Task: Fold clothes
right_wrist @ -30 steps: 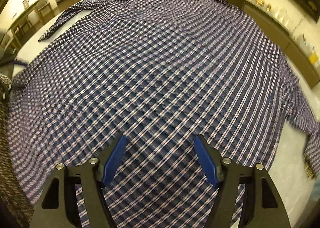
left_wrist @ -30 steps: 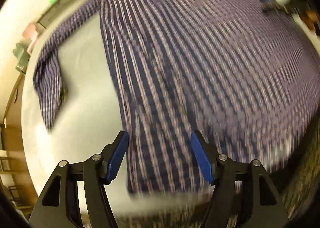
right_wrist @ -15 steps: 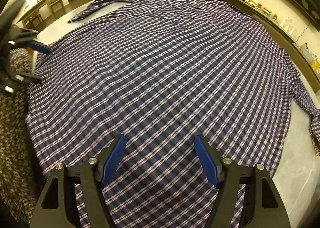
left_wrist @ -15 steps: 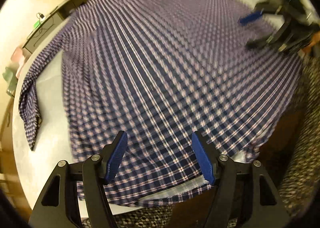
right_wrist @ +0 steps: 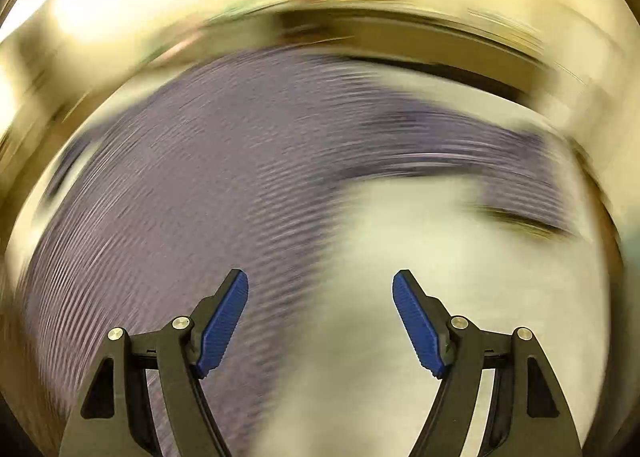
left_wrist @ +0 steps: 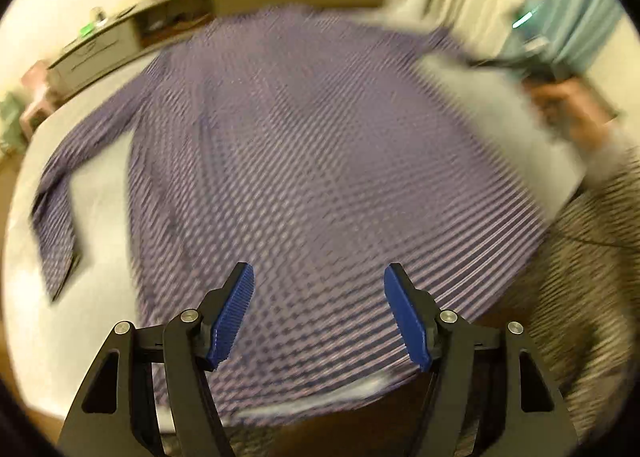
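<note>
While spread flat over the white tabletop point(left_wrist: 100, 217), covers most of it: a purple checked long-sleeved shirt point(left_wrist: 312, 161), the landmark for everything else. Off its left side, one sleeve point(left_wrist: 60, 209) bent downward along the bare tabletop, cuff at the lower end. Beyond its far edge, a low cabinet point(left_wrist: 104, 45) along the wall with small blurred items on top, too smeared to name. Above its near hem, in the left wrist view, the left hand-held gripper point(left_wrist: 319, 315), released, blue pads point(left_wrist: 232, 317) standing wide apart with nothing pinched between them, only cloth seen in the gap. To the shirt's right, a person's hand point(left_wrist: 576, 113) on a dark device, blurred, at the edge of the tabletop, beside a patterned sleeve. Below and right of the hem, dark speckled floor.

In the right wrist view, all heavily smeared: shirt point(right_wrist: 192, 193) filling the left half, its other sleeve point(right_wrist: 480, 153) reaching rightward across the white tabletop point(right_wrist: 440, 257). Right hand-held gripper point(right_wrist: 320, 321) over the shirt's right edge, half above cloth and half above bare tabletop, jaws opening, empty, pads touching nothing.
</note>
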A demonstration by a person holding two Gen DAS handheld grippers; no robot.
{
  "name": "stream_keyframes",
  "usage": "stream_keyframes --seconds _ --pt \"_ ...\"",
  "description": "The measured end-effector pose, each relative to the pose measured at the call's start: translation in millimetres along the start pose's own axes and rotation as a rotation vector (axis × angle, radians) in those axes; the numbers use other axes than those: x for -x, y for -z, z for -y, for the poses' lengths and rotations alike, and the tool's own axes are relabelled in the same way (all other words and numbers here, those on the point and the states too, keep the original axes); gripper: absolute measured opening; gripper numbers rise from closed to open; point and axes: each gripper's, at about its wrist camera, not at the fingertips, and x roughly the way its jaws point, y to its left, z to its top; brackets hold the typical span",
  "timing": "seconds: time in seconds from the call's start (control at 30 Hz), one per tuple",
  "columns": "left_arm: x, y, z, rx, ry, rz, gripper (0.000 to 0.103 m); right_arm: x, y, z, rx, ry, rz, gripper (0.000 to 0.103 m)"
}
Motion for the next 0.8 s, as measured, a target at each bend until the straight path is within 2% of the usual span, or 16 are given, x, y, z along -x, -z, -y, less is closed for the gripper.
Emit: stream_keyframes --seconds 0.07,0.13,0.2,0.23,0.27,0.33,0.37,0.43,0.47,0.53,0.6,0.67,0.73,0.77,0.8 --pt "23.0 -21.6 27.1 -0.031 0.056 0.05 0.071 -22.3 -80.4 46.3 -0.165 0.104 0.04 0.076" --pt "40.7 -42.8 49.0 -0.076 0.086 0.089 0.071 -40.8 -130.8 74.4 -0.299 0.139 0.053 0.076" --pt "50.2 -58.0 79.6 -0.116 0.114 0.114 0.071 -19.4 -146.1 95.7 -0.437 0.131 0.068 0.076" --pt "54.2 -65.5 92.5 -0.136 0.133 0.122 0.071 17.8 -140.2 108.1 -0.471 0.132 0.068 0.076" --pt "54.9 -77.3 105.3 -0.159 0.156 0.124 0.071 35.8 -159.6 97.7 -0.48 0.142 0.066 0.076" --pt "51.2 -99.2 128.6 -0.202 0.192 0.122 0.071 6.5 -208.7 68.7 -0.464 0.166 0.05 0.076" --pt "46.7 -109.3 139.2 -0.222 0.205 0.12 0.071 15.0 -219.5 79.2 -0.446 0.163 0.032 0.073" --pt "34.6 -128.8 161.6 -0.257 0.222 0.114 0.071 30.0 -240.4 73.3 -0.388 0.161 0.011 0.025" --pt "29.9 -137.4 172.1 -0.27 0.231 0.11 0.071 39.9 -243.8 78.4 -0.341 0.175 0.004 0.015" --pt "15.4 -156.5 183.2 -0.276 0.257 0.107 0.071 56.3 -241.9 75.5 -0.271 0.181 0.014 0.009" --pt "0.5 -173.6 191.0 -0.283 0.27 0.105 0.071 98.7 -234.6 64.3 -0.172 0.267 0.084 0.007" --pt "-24.3 -190.5 197.0 -0.301 0.265 0.104 0.071 146.8 -241.6 55.5 -0.058 0.379 0.197 0.007" --pt "-77.6 -208.2 190.0 -0.337 0.164 0.099 0.071 201.4 -246.9 37.2 0.106 0.536 0.309 0.007" --pt "-104.3 -216.9 186.5 -0.354 0.113 0.095 0.071 217.5 -248.2 24.1 0.218 0.661 0.36 0.007" --pt "-130.7 -224.4 181.0 -0.348 0.054 0.075 0.071 230.5 -247.7 15.2 0.306 0.744 0.395 0.009"
